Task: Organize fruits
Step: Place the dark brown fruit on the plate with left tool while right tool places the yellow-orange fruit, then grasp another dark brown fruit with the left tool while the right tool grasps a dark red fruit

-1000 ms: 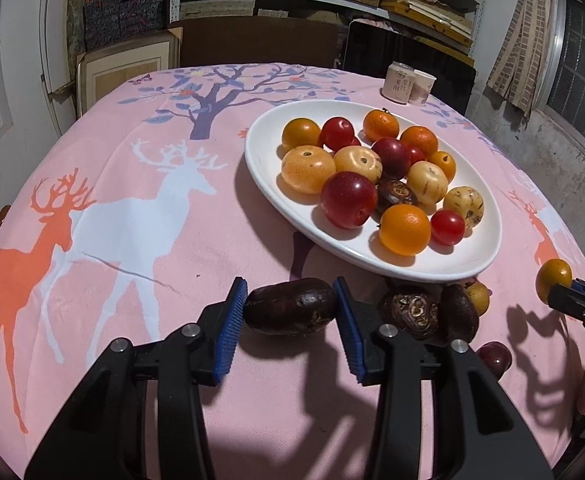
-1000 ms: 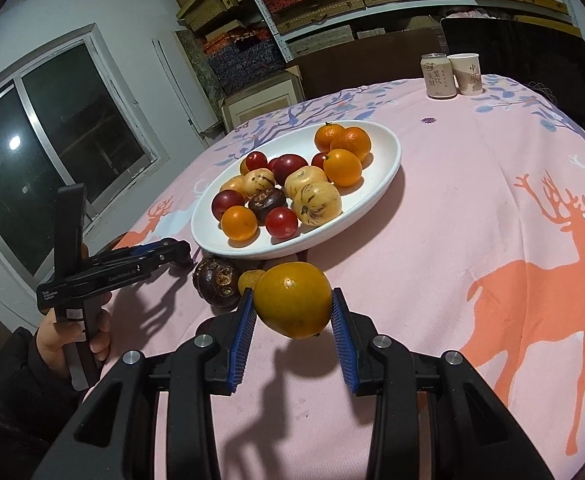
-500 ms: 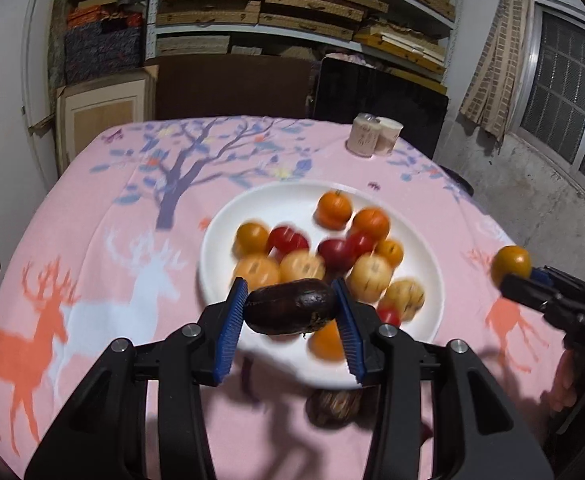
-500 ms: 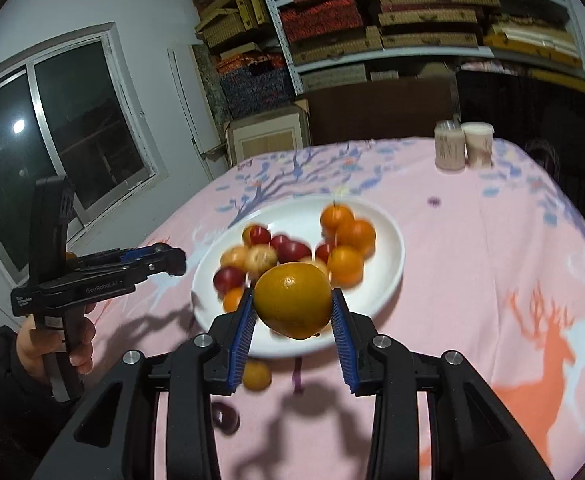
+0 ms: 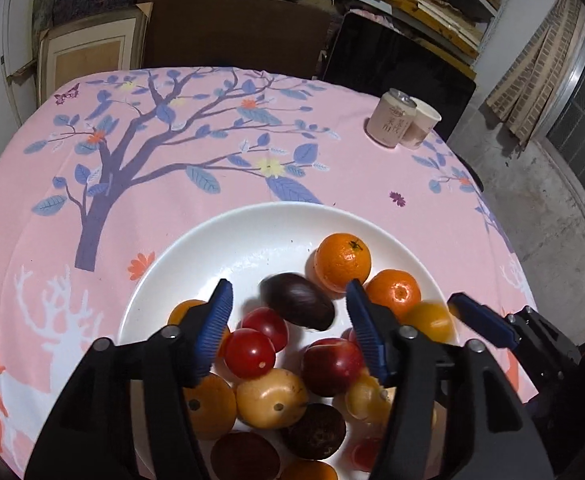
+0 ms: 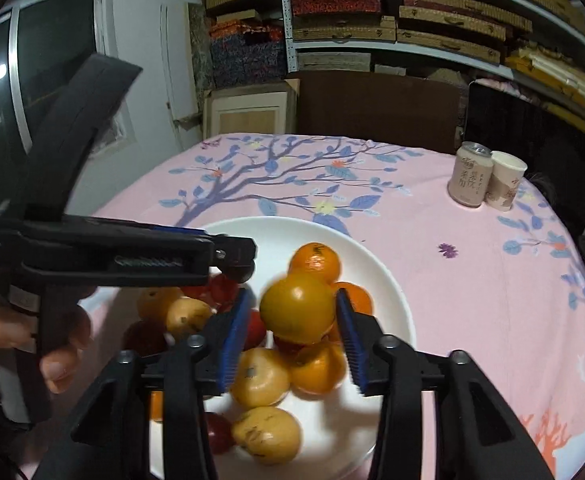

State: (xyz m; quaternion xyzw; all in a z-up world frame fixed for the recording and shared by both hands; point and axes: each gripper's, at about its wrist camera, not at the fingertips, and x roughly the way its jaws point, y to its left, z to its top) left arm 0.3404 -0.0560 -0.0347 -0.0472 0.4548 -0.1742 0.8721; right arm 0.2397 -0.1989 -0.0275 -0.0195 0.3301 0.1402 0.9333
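Dropping: I am letting two fruits go over the plate (image 5: 160,280), one from each claw, as I judge it.
Left claw (image 5: 288,316): jaws spread wide, touching nothing. The dark fruit (image 5: 297,306) sits blurred between them, clear of both pads, above the pile.
Right claw (image 6: 292,326): jaws parted. The yellow-orange fruit (image 6: 297,307) hangs blurred in the gap; daylight shows on both sides, so I judge it released, not gripped.
Plate: white, on the pink cloth (image 5: 196,160), carrying oranges (image 5: 343,261), red fruits (image 5: 249,353) and pale yellow ones (image 5: 270,398), crowded toward my near side. The far half is bare.
Landing: I cannot tell where either fruit will settle. The dark one looks headed for the bare patch beside the top orange; the other for the orange cluster.
Crowding: both claws hang over the same plate, tips near each other, the right one's tip showing at the left view's right edge.
Elsewhere: a can (image 6: 469,178) and paper cup (image 6: 506,186) stand touching at the table's far side, well apart from the plate.
Next: lift both claws straight up, jaws kept apart, without nudging the pile, then look beside the plate for leftover fruit.
Risk: round fruits landing on a heap may roll over the rim.
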